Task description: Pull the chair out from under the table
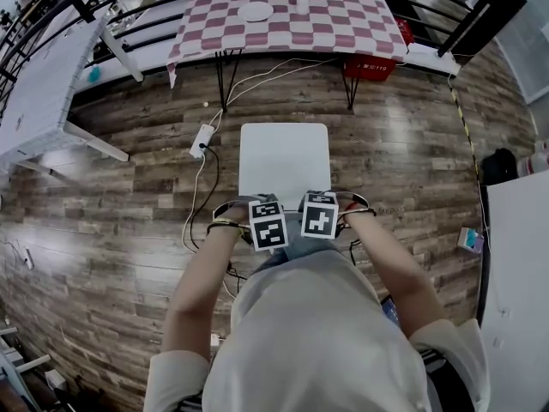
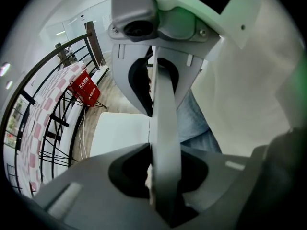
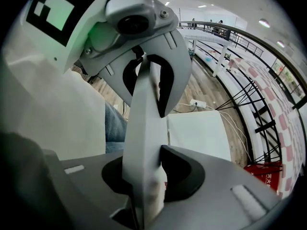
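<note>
Wood-plank floor (image 1: 111, 196) fills the head view, seen steeply from above. At the floor's far edge stands a table (image 1: 343, 33) covered in red-and-white check, with a red crate (image 1: 369, 65) beneath its right end. A white chair (image 1: 285, 157) stands at the middle of the floor, its whole seat clear of the table's near edge, with bare planks between the two. A white power strip (image 1: 202, 140) and its cables lie on the floor just left of the chair. A person in a pale top reaches both arms down to the chair's near edge, where the two grippers sit side by side, their marker cubes almost touching. The left gripper (image 2: 165, 176) is clamped on the chair's pale backrest (image 2: 165, 128), which runs as a narrow band straight between its grey jaws. The right gripper (image 3: 144, 176) grips the same backrest just beside it, jaws pressed against both faces.
</note>
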`<action>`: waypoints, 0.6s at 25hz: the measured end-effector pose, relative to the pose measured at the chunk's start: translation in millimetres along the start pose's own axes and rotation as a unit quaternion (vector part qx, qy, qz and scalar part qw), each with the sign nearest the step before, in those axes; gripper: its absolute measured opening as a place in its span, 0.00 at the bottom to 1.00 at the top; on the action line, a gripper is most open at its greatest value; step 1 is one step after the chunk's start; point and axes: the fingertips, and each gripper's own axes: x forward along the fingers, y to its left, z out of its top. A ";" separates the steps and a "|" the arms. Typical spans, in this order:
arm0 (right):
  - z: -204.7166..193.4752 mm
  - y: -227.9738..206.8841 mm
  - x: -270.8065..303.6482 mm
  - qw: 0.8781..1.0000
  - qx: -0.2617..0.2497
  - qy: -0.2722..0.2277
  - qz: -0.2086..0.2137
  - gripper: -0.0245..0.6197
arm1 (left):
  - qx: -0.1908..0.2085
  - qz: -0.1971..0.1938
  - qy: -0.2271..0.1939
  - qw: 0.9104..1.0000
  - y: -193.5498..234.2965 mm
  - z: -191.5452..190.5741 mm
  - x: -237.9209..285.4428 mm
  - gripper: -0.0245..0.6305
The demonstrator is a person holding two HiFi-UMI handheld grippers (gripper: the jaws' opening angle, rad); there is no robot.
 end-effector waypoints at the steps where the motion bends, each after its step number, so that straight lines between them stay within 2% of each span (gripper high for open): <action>1: -0.1 0.1 0.0 1.000 -0.001 0.001 0.000 0.19 | -0.001 0.000 0.000 1.000 0.0 0.0 0.2 0.17; 15: 0.9 0.5 -7.3 1.000 -0.004 -0.004 -0.021 0.18 | -0.013 -0.005 -0.001 1.000 -0.2 1.5 -4.3 0.19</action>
